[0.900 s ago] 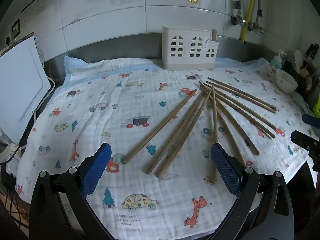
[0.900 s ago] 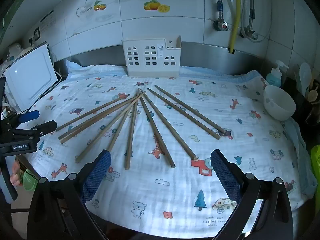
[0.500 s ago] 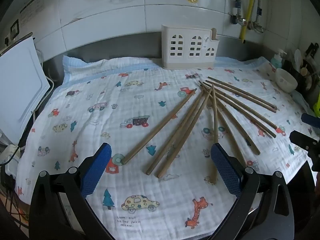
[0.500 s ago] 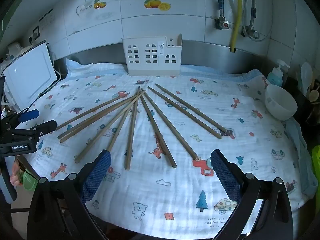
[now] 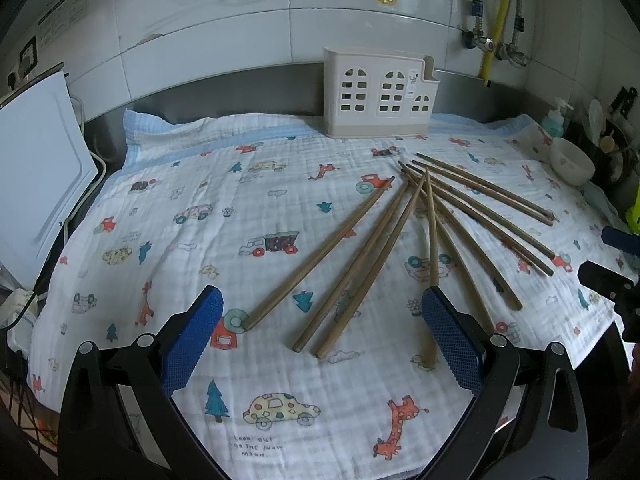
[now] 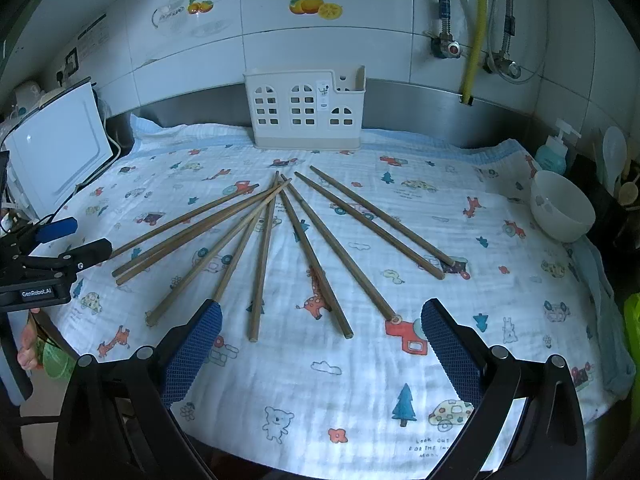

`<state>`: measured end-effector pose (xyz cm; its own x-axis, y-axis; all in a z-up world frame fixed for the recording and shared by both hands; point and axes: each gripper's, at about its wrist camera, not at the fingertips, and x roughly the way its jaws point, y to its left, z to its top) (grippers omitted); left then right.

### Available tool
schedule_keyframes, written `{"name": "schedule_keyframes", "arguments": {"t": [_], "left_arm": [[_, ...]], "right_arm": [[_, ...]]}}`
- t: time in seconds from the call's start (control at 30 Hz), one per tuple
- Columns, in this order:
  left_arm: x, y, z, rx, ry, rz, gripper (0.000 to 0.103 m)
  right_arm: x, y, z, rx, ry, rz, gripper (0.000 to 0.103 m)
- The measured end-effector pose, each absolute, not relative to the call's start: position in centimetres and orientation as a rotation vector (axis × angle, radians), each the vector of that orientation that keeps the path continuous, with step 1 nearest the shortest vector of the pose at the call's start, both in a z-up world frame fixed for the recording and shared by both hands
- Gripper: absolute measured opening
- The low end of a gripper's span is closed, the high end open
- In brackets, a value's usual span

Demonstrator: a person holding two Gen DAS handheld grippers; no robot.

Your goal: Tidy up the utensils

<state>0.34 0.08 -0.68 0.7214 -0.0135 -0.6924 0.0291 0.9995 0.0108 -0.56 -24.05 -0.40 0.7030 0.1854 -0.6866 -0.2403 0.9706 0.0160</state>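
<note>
On the worktop, a printed cloth (image 6: 360,380) covers nearly the whole surface, cars, giraffes and trees on white. Across its middle lie the wooden chopsticks (image 6: 262,256), fanned out: thin tips bunched toward the back edge, thick ends spread toward the front edge. I count eight in the right wrist view; several cross or touch near the tips. All lie flat on the cloth.

At the back edge, against the steel splashback, stands the white utensil holder (image 6: 304,114), upright, window-shaped cutouts in its front wall. I see no chopstick in it. It sits just behind the bunched tips, apart from them.

My left gripper (image 5: 322,328) hangs over the front edge, left of centre, angled down at the cloth. Jaws spread wide, nothing pinched; the thick ends of three chopsticks show in the gap, and one runs beside the right-hand pad. Whether it touches there, I cannot tell.

My right gripper (image 6: 320,334) hangs over the front edge too, further right, also angled down. Jaws spread wide, nothing pinched; two or three thick ends lie just ahead of the pads.

Near the right edge: a white bowl (image 6: 562,210), a soap bottle (image 6: 554,156) behind it. At the left edge, a white board (image 6: 60,146) leans upright.
</note>
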Motion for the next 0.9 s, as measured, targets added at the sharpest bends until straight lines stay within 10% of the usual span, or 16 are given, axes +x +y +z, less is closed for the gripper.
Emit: {"name": "schedule_keyframes", "arguments": {"t": [0.9], "left_arm": [[0.49,0.68,-0.46,0.025,0.762,-0.021,0.097]], "right_arm": [[-0.66,-23.46,-0.1,-0.084,0.753,0.241,0.096]]}}
